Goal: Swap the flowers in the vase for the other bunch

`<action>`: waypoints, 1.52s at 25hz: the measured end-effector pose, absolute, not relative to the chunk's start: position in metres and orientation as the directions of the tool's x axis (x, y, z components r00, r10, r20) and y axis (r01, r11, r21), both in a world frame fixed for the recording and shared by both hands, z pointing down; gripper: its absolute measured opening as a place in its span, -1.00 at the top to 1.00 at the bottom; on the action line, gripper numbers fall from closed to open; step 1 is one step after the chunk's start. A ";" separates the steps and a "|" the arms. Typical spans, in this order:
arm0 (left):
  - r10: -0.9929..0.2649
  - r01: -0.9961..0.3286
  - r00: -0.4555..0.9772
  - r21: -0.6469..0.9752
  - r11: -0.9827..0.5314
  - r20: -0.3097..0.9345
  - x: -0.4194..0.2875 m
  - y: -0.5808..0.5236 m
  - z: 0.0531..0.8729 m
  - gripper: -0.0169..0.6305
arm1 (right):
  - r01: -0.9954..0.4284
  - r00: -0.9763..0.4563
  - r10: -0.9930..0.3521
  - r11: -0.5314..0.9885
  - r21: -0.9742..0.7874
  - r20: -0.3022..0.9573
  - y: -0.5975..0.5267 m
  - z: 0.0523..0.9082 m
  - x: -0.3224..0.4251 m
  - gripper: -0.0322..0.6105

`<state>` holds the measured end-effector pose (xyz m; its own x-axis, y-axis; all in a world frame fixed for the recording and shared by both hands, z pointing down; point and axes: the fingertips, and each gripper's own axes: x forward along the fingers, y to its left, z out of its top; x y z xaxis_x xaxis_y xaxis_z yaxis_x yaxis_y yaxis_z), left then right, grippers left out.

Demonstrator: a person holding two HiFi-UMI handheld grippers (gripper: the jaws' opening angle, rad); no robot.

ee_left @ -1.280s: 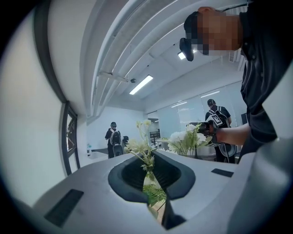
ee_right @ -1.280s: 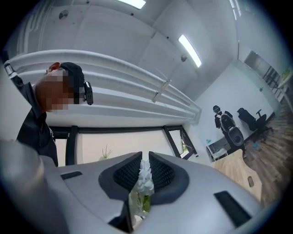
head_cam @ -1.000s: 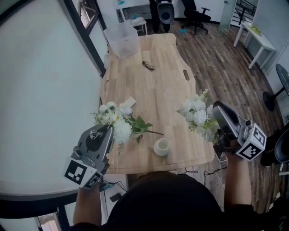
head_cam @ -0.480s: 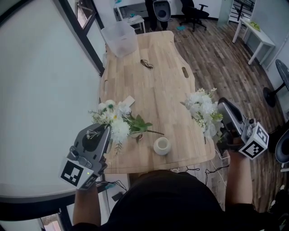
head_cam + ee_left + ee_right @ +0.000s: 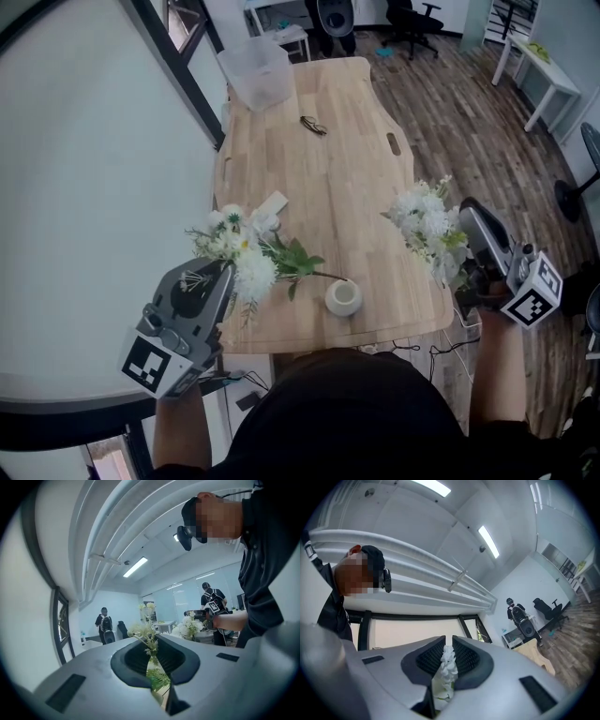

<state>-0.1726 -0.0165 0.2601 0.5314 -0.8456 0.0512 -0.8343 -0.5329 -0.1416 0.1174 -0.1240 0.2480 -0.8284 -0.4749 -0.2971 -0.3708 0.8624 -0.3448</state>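
Note:
Near the front edge of the wooden table (image 5: 347, 197) stands a small white vase (image 5: 343, 296), with nothing in it. My left gripper (image 5: 223, 270) is shut on a bunch of white flowers with green leaves (image 5: 246, 253), low over the table's left side. A thin stem of that bunch reaches toward the vase. In the left gripper view a sprig (image 5: 149, 641) sits between the jaws. My right gripper (image 5: 469, 225) is shut on a fuller white bunch (image 5: 425, 223) over the table's right edge. White blossoms (image 5: 447, 665) are pinched between its pads.
A clear plastic bin (image 5: 258, 73) stands at the table's far end, with glasses (image 5: 313, 125) and a paper card (image 5: 274, 202) nearer. A pale wall (image 5: 94, 187) runs along the left. A white side table (image 5: 536, 82) and office chairs stand on the wooden floor beyond.
The right gripper and its bunch have drifted a little lower and toward the table's right edge. The left gripper has shifted slightly with its bunch. Both grips are unchanged.

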 end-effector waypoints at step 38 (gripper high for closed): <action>-0.770 -0.761 0.597 -0.144 -0.632 0.226 -0.132 -0.040 0.301 0.88 | -0.383 -0.846 -0.491 0.830 -0.406 -0.206 -0.123 0.266 0.113 0.70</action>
